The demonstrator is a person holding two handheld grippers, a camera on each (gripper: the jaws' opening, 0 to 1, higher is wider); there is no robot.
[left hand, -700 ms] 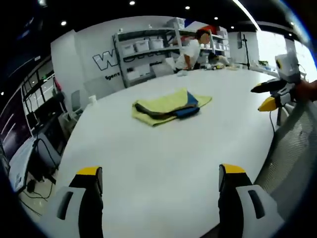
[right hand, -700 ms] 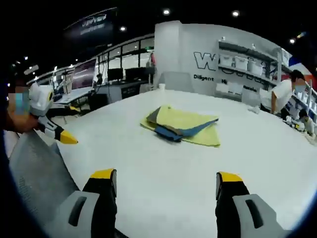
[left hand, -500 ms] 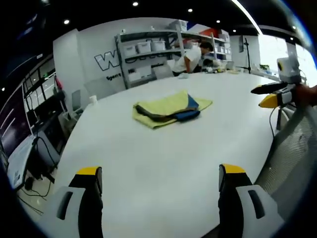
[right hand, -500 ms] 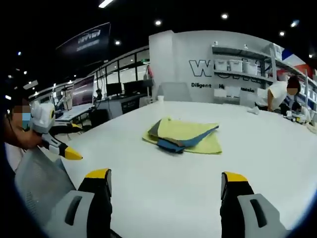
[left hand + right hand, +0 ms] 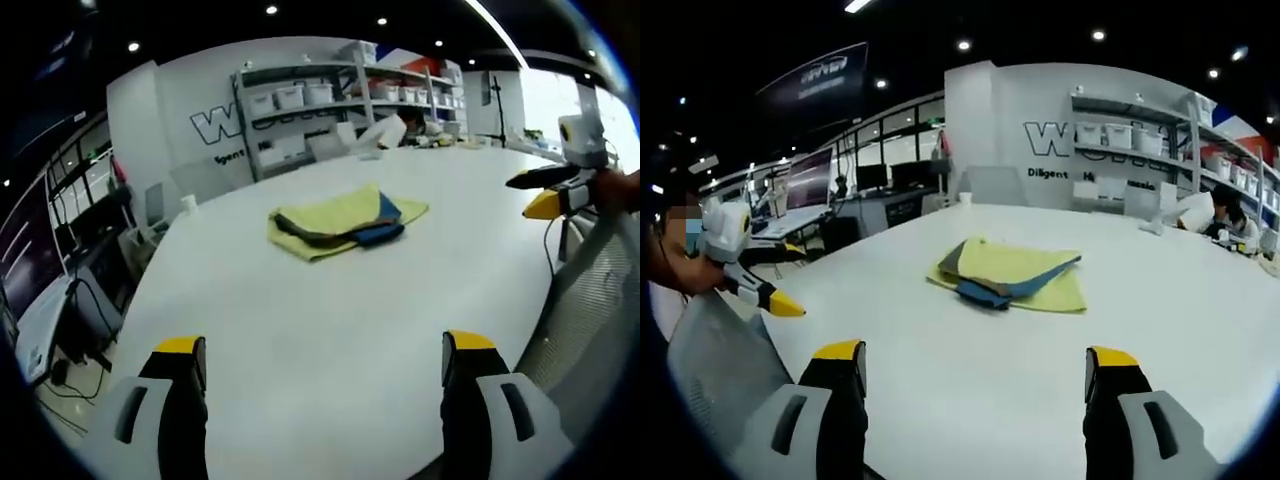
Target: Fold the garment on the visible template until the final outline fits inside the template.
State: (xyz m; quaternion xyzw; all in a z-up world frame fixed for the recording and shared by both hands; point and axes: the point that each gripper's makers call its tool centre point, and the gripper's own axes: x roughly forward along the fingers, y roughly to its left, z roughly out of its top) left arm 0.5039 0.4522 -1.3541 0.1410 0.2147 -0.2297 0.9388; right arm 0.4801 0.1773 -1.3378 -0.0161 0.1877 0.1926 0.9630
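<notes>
A folded garment (image 5: 340, 222) lies on the wide white bench (image 5: 330, 330), well in from the near edge and about midway across. It is a flat bundle with a yellow layer on top and underneath, and grey and blue layers showing at its open side. In the right gripper view the garment (image 5: 1012, 273) sits in the same spot on the bench (image 5: 980, 380), its blue edge turned toward the camera.

The left claw (image 5: 318, 385) hangs over the near edge of the bench, its two yellow-tipped jaws spread wide with nothing between them. The right claw (image 5: 972, 392) is likewise released, jaws far apart and empty, above the near edge and well short of the garment.

In the left gripper view the right claw (image 5: 545, 195) comes in from the right, off the bench's side edge, held by a hand (image 5: 618, 190); its yellow tip points toward the bench. In the right gripper view the left claw (image 5: 765, 297) shows at the left, held by a hand (image 5: 685, 270) beside a grey mesh chair back (image 5: 715, 370).

Beyond the far edge stand shelves with white boxes (image 5: 320, 105) against a wall with large lettering (image 5: 1060, 140). A small white cup (image 5: 965, 198) stands near the far edge.
</notes>
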